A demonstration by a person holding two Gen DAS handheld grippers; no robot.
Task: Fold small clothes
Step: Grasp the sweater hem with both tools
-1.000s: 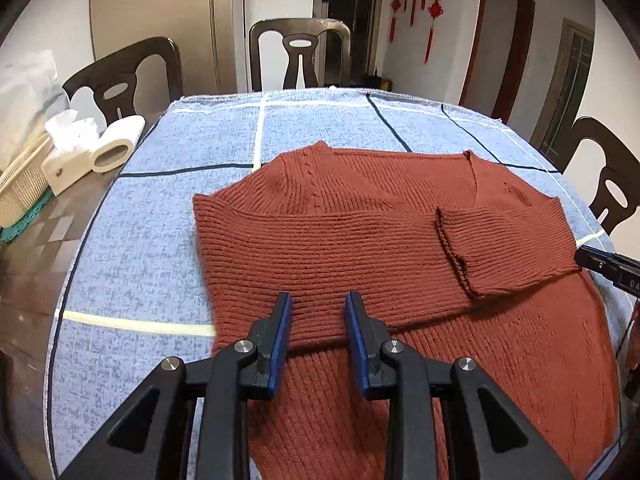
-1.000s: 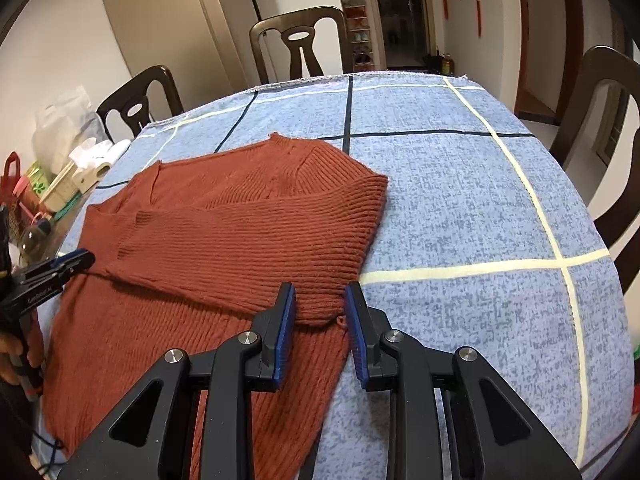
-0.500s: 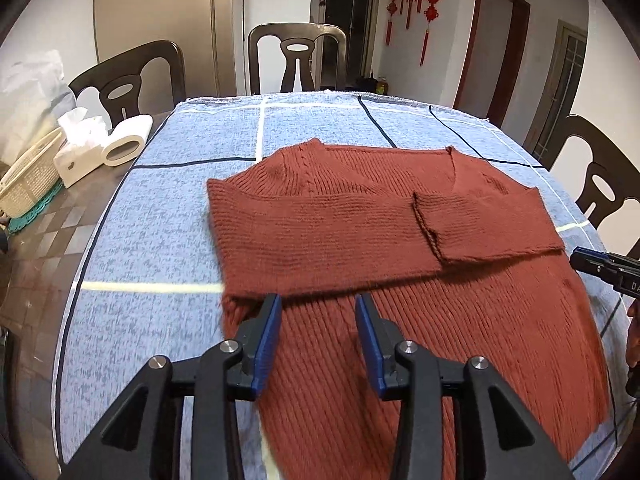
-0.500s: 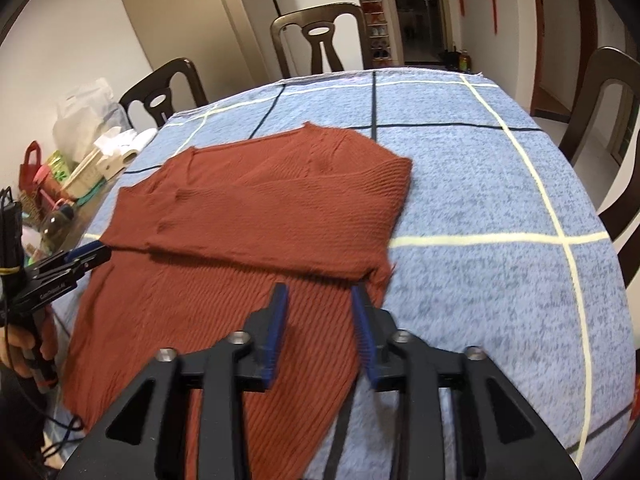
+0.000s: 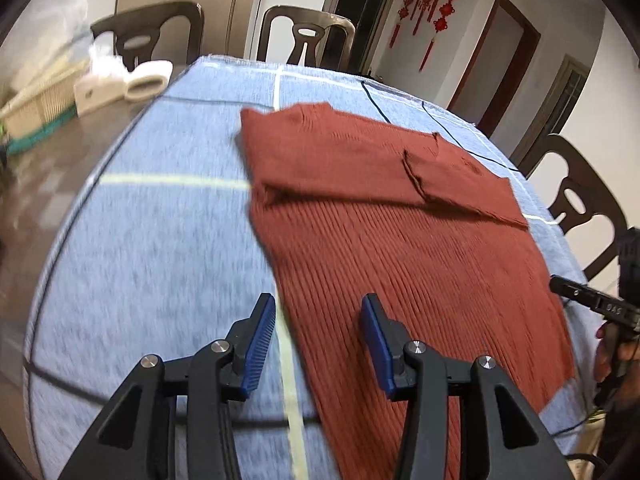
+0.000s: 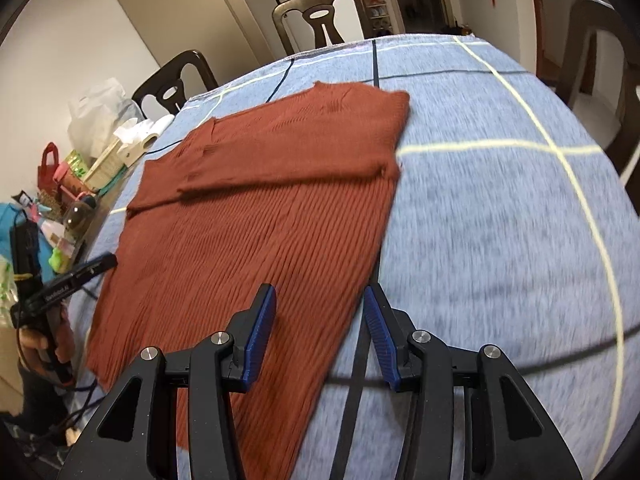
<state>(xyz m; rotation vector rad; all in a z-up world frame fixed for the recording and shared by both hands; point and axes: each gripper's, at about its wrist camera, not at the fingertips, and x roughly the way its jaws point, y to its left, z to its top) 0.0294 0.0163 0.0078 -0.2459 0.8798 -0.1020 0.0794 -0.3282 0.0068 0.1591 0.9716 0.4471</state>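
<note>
The rust-red sweater (image 5: pixel 420 248) lies flat on the desk (image 5: pixel 152 248), on its blue checked cloth, with both sleeves folded across the chest so they make a band over the upper body; that leaves the lower half as one smooth panel, which I judge is what I should lift next to fold the hem up toward the collar. My left gripper (image 5: pixel 318 344) hangs above the sweater's left side edge near the hem, jaws wide and holding nothing, one finger over the bare cloth and the other over the knit. My right gripper (image 6: pixel 320 332) mirrors it at the opposite edge, also spread wide and empty, straddling the border between knit and cloth. I read this as both grippers lining up on the two bottom corners. The left view shows a tissue box and paper roll (image 5: pixel 148 80) at the far left of the desk; the right view instead shows a clutter of bags and bottles (image 6: pixel 68 184) beyond the desk edge, and my left gripper from the side.
</note>
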